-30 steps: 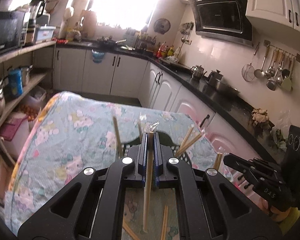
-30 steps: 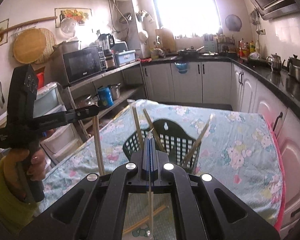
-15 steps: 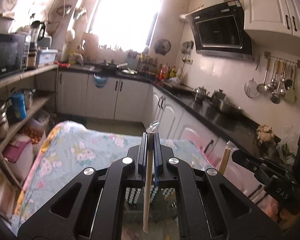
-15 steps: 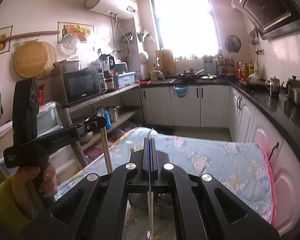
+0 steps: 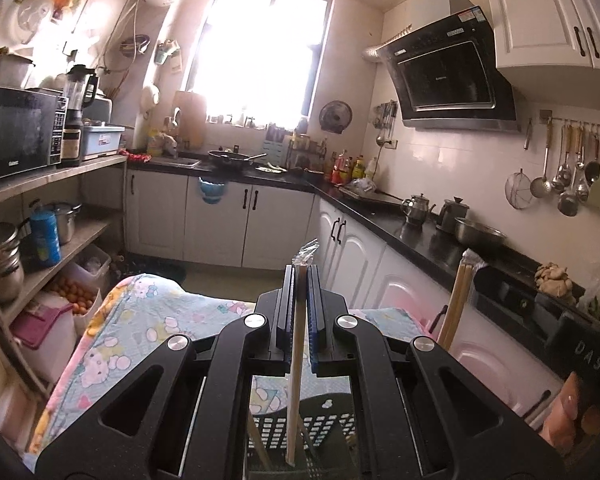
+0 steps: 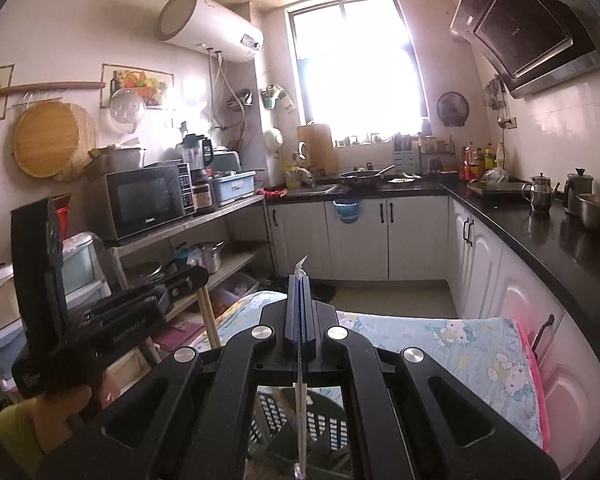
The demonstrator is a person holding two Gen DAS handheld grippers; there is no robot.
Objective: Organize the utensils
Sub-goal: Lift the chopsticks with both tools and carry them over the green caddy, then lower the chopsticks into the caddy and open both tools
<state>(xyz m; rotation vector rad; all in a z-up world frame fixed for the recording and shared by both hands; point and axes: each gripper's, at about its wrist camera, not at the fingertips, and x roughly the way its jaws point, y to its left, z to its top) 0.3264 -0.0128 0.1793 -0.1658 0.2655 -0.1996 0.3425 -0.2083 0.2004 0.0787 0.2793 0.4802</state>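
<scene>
1. My left gripper [image 5: 299, 280] had its jaws squeezed tight on a pair of wooden chopsticks in a clear wrapper [image 5: 296, 364].
2. That pair hung nearly straight down between the jaws, and the crinkly top of the wrapper poked up above them.
3. The bottom end of the pair hung over the black basket [image 5: 324, 428], which I saw down low between the gripper's arms.
4. At least one more wooden stick [image 5: 260, 446] leaned inside that basket.
5. My right gripper [image 6: 299, 290] had its jaws pressed together on a thin wrapped pair of chopsticks [image 6: 300, 400] too.
6. I saw that pair edge-on, so it looked like a thin line going down toward the basket [image 6: 324, 428].
7. A little clear tip of wrapper stuck up above the right jaws.
8. From the left camera I saw the right gripper [image 5: 480, 270] off to the side, with its pale sticks [image 5: 454, 312] hanging down from it.
9. From the right camera I saw the left gripper [image 6: 198, 276] off to the side, and its sticks [image 6: 210, 322] hung down as well.
10. A hand [image 6: 76, 396] with a yellow sleeve [image 6: 14, 432] held the left gripper's handle.
11. The basket sat on a table with a cartoon cloth [image 5: 140, 328].
12. Both grippers were up above the table, and they pointed toward the bright window [image 5: 260, 56].
13. The black counter [image 5: 420, 236] ran along one side.
</scene>
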